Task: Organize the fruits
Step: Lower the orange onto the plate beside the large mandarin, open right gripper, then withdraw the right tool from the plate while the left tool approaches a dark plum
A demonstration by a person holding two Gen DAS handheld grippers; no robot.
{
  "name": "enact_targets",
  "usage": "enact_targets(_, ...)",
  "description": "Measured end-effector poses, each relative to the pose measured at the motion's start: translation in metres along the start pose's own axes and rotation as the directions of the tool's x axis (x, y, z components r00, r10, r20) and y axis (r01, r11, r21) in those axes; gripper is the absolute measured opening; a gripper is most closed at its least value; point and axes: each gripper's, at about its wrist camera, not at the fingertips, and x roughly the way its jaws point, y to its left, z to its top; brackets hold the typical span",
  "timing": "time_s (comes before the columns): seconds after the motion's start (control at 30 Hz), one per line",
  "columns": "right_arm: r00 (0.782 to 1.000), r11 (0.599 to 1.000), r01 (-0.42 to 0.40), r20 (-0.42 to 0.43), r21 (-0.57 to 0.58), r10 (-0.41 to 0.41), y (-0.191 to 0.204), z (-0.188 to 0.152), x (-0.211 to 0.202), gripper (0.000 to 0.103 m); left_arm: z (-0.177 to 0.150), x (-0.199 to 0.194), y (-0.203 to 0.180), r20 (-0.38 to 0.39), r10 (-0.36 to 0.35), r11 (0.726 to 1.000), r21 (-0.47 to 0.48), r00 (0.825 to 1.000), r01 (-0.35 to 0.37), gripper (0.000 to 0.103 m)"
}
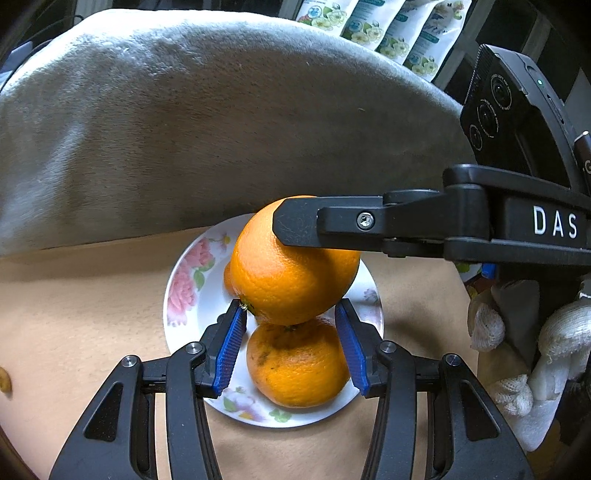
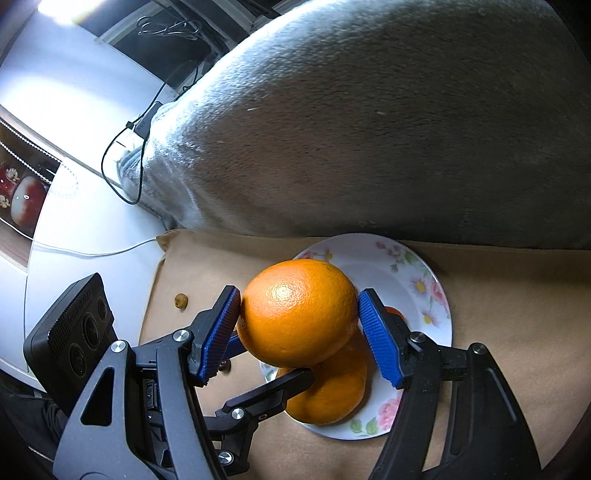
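Three oranges show in all. The top orange [image 2: 298, 313] is clamped between the blue pads of the right gripper [image 2: 299, 325], one pad pressed to each side, and it hangs over the floral plate [image 2: 424, 280]. A second orange [image 2: 332, 398] lies on the plate right under it, and the two seem to touch, though the contact line is hard to make out. A third orange [image 1: 228, 277] is mostly hidden: only a sliver peeks out at 9 o'clock of the top orange in the left wrist view, and a small orange patch behind the right-hand pad in the other view.

There are two grippers. The left gripper [image 1: 291, 347] stands with its pads apart on either side of the plate's lower orange; one pad sits near the stem end of the top orange, but whether it touches either fruit cannot be told.

The one plate rests on a tan cloth [image 2: 517, 295], with a grey plush cushion [image 2: 369, 129] behind it at 12 o'clock. A gloved hand [image 1: 517, 354] is cut off at 3 o'clock in the left wrist view. One small brownish thing [image 2: 181, 301] lies on the cloth at 9 o'clock of the plate, too small to name. Four flowered packets [image 1: 380, 29] are cropped by the top edge
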Motion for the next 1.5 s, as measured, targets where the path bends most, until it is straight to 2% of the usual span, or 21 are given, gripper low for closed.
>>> enact_targets(0.13,1.000,1.000,0.010,0.007,0.019,-0.010,-0.003,-0.001,0.003,0.070,-0.002,-0.001,-0.001,-0.014,0.014,1.000,0.008,1.000,-0.014,0.049)
enact_targets(0.4,0.997,0.998,0.052,0.054,0.019,-0.053,-0.004,0.000,-0.010,0.070,0.007,-0.018,-0.009,0.011,0.028,0.998,0.047,1.000,-0.029,0.048)
enact_targets(0.5,0.995,0.997,0.074,0.066,0.010,-0.074,-0.002,-0.004,-0.015,0.078,0.007,-0.023,-0.009,0.014,0.029,0.999,0.044,0.999,-0.029,0.049)
enact_targets(0.57,0.994,0.997,0.080,0.070,0.012,-0.080,-0.001,-0.006,-0.016,0.080,0.005,-0.026,-0.007,0.009,0.035,0.998,0.043,0.999,-0.035,0.050)
enact_targets(0.8,0.985,0.989,0.150,0.081,0.014,-0.151,-0.002,-0.018,-0.031,0.080,-0.002,-0.039,0.000,0.001,0.046,0.998,0.046,0.999,-0.046,0.060)
enact_targets(0.83,0.983,0.987,0.163,0.083,0.012,-0.163,-0.001,-0.019,-0.033,0.082,-0.002,-0.040,0.001,-0.003,0.049,0.998,0.046,0.999,-0.048,0.067)
enact_targets(0.97,0.974,0.979,0.200,0.104,0.031,-0.203,0.004,-0.029,-0.041,0.087,-0.005,-0.049,0.005,-0.003,0.052,0.997,0.055,0.999,-0.052,0.070)
enact_targets(1.13,0.965,0.973,0.233,0.121,0.007,-0.232,0.019,-0.043,-0.046,0.088,-0.014,-0.061,0.020,-0.006,0.053,0.998,0.034,0.999,-0.053,0.072)
enact_targets(1.27,0.953,0.961,0.273,0.144,-0.044,-0.265,0.039,-0.055,-0.045,0.093,-0.026,-0.074,0.041,-0.019,0.055,0.998,0.013,0.998,-0.055,0.072)
enact_targets(1.5,0.938,0.943,0.319,0.174,-0.091,-0.301,0.073,-0.079,-0.042,0.093,-0.058,-0.099,0.091,-0.057,0.114,0.992,-0.049,0.992,-0.117,0.072)
